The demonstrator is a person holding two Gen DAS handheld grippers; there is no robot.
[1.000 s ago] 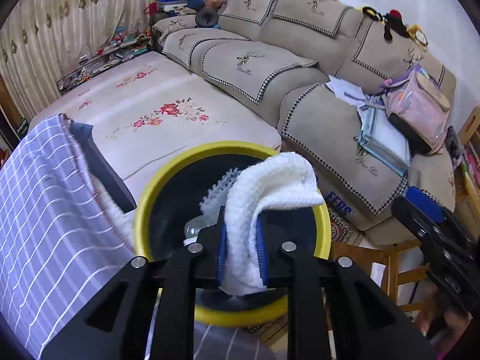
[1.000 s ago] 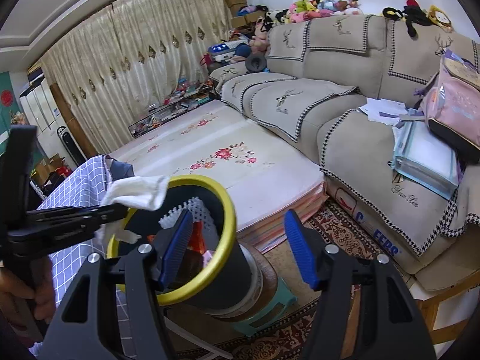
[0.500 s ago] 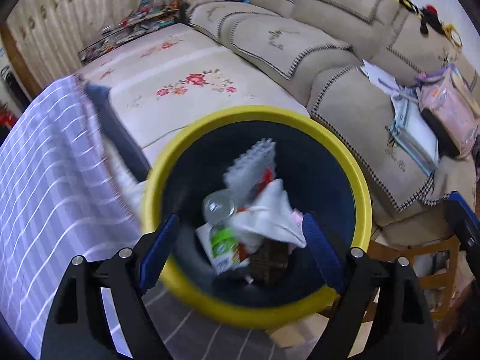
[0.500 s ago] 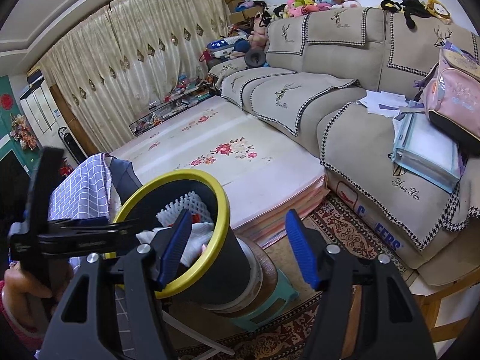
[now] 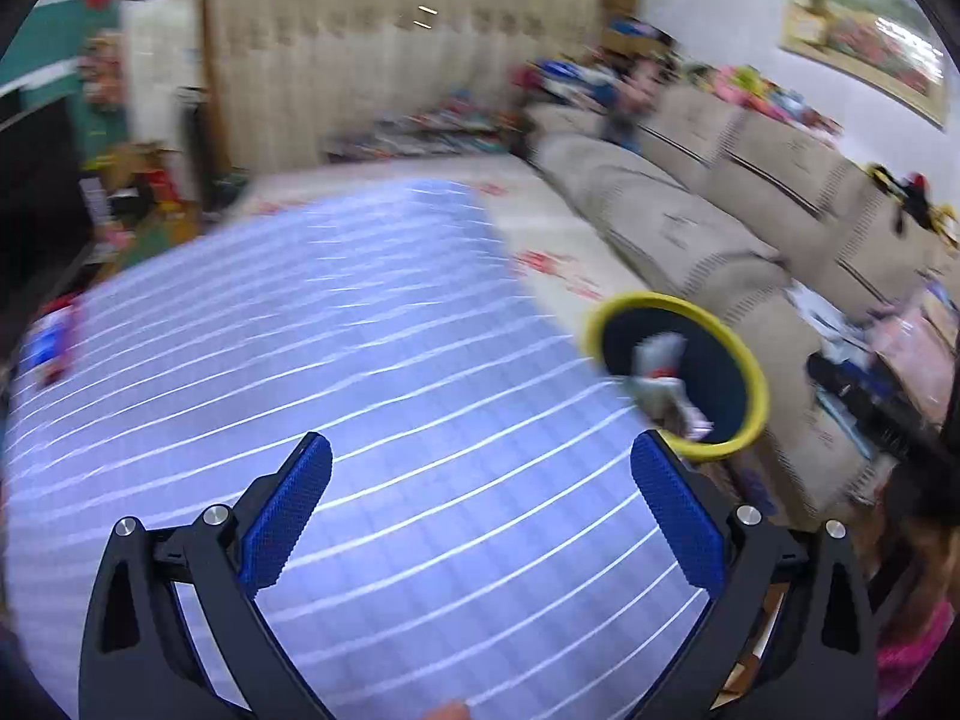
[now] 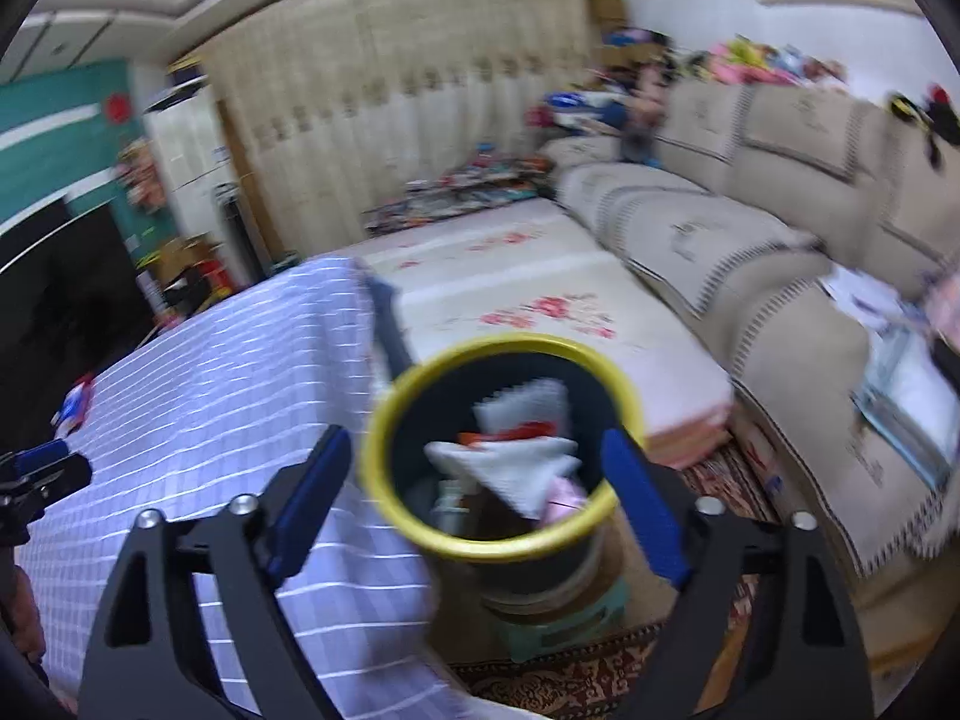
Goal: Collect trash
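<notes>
Left gripper (image 5: 480, 468) over checked worktop (image 5: 372, 372), jaws spread, empty. Right gripper (image 6: 474, 465) likewise wide, empty, framing yellow-rimmed bin (image 6: 624, 396) at twelve o'clock; white cloth (image 6: 516, 471) inside. No legible writing; all blurred.

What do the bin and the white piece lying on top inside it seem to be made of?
Bin: likely plastic; smooth dark wall, glossy yellow rim. White piece: looks like soft cloth or thick paper towel, matte and folded to a point; blur hides its weave.
</notes>
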